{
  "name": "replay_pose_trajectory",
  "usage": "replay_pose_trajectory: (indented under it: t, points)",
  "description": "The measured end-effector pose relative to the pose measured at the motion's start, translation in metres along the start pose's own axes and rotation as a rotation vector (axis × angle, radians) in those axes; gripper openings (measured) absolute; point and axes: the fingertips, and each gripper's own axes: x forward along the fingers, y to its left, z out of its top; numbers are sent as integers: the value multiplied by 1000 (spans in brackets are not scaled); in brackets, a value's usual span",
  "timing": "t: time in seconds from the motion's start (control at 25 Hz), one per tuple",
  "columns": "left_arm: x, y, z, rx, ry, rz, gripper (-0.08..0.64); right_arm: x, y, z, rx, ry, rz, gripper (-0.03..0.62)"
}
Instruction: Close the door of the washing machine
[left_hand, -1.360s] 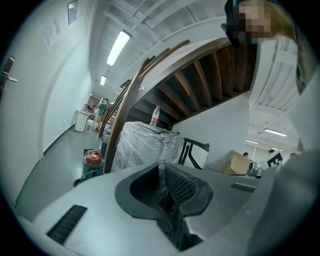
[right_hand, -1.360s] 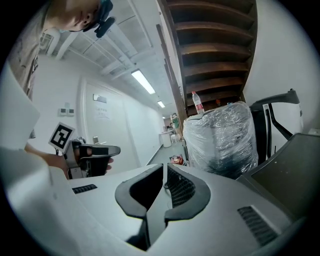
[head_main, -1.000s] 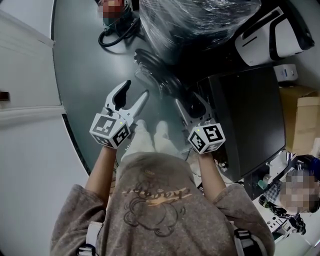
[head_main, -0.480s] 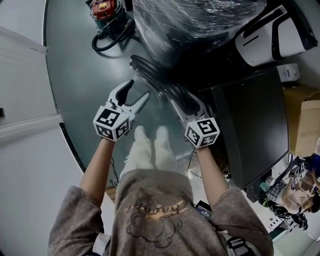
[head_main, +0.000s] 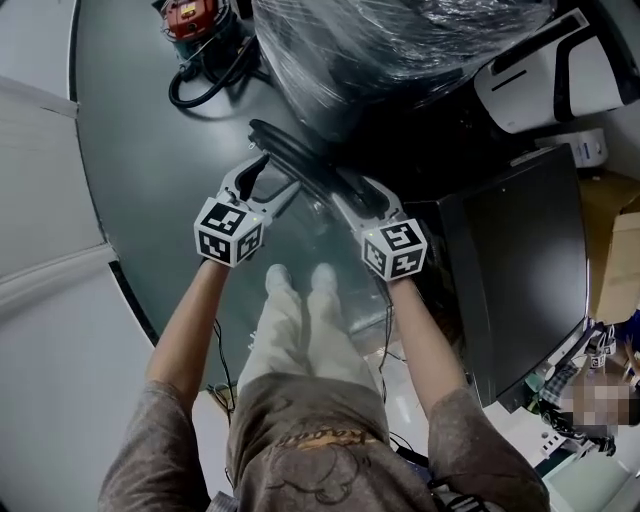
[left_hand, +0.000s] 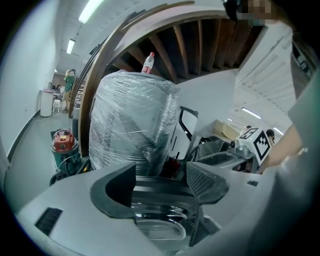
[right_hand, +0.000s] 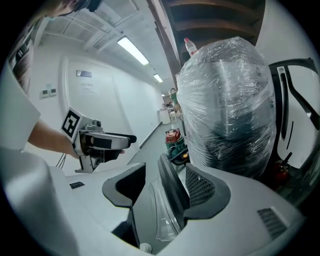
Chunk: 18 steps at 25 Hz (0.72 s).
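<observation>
The print on the person's shirt (head_main: 318, 437) was too blurred to read. The washing machine door (head_main: 300, 165) stood open, just in front of both grippers. The left gripper (head_main: 270, 183) had just been opening its jaws, and the door's rim lay between them, not pressed. The right gripper (head_main: 364, 200) was also spread wide, with the rim just beside its right jaw.
</observation>
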Motion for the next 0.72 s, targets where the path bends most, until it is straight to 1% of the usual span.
replay_pose_trajectory:
  t: [0.32, 0.4, 0.56, 0.72]
  points:
    - [40, 36, -32, -37, 43, -11, 295, 44, -16, -43, 1, 115, 38, 222]
    - [45, 43, -38, -44, 49, -7, 295, 50, -17, -47, -10, 124, 41, 222]
    - [50, 51, -46, -49, 60, -3, 295, 55, -20, -50, -50, 139, 17, 222]
    - [51, 58, -49, -74, 62, 2, 295, 56, -19, -48, -29, 132, 11, 218]
